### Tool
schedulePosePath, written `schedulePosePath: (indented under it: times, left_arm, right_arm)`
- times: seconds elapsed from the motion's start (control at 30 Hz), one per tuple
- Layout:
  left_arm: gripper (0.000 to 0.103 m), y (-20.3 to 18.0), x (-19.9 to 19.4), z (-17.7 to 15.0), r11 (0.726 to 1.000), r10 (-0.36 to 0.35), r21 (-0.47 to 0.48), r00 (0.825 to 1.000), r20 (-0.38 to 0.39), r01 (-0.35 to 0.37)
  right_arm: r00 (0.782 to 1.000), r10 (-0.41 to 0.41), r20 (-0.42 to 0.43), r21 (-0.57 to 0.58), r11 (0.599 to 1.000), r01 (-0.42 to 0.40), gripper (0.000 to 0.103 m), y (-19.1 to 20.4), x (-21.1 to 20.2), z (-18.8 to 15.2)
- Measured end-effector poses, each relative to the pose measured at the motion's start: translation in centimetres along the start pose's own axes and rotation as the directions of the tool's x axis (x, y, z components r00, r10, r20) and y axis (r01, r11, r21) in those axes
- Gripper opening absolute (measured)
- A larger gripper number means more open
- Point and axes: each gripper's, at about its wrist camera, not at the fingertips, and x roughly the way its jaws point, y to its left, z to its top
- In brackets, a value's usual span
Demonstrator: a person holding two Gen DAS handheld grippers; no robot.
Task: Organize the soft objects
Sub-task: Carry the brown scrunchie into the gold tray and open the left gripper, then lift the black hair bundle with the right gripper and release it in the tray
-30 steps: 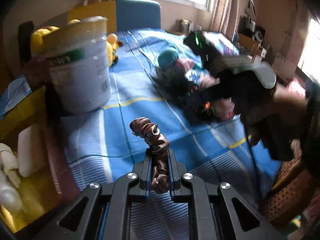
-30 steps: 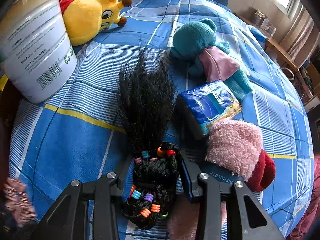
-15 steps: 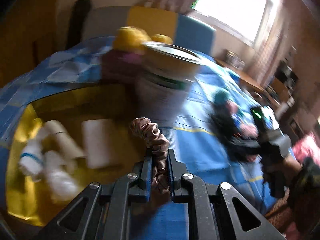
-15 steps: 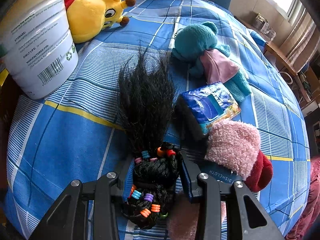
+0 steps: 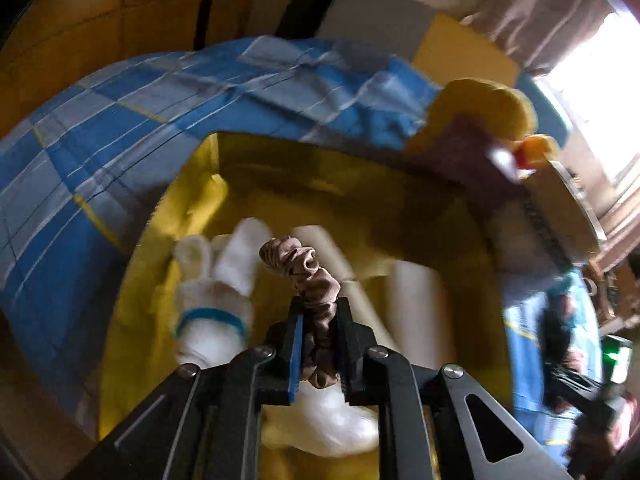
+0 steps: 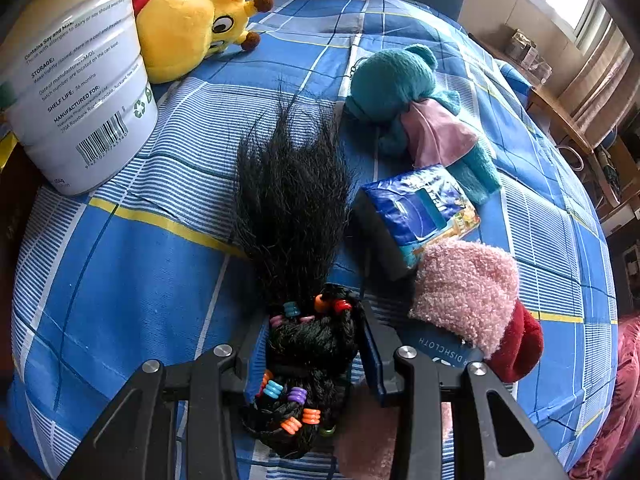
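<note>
Blue checked bedding [image 6: 120, 288] carried fuzzy plush toys. Only the left view showed a yellow bin [image 5: 140, 280], perhaps holding white plush, under the left gripper [image 5: 318, 332] pinching a ruffled brown scrunchie [image 5: 312, 280]; the right gripper [image 6: 312, 344] clasped a beaded black wig [image 6: 296, 216].

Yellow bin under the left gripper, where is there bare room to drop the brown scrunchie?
Bare yellow floor lies along the yellow bin's far wall, beyond the white plush and the pale rolls. Directly under the brown scrunchie it is crowded.
</note>
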Motion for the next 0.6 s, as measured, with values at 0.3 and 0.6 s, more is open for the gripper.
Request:
schedulePosePath:
  times: [0.3,0.6]
  left_arm:
    - [0.037,-0.4,0.0,-1.6,0.991,0.081,0.106,0.996,0.034,-0.084]
    - [0.05,-1.9,-2.8,-2.3,0.976,0.083,0.192,0.988,0.129,-0.107]
  right_arm:
    - [1.0,-0.002,0.0,-0.001,1.0,0.002,0.039,0.0,0.1,0.1]
    - [1.0,-0.005,0.002,0.002,1.0,0.005,0.039,0.1,0.1,-0.2]
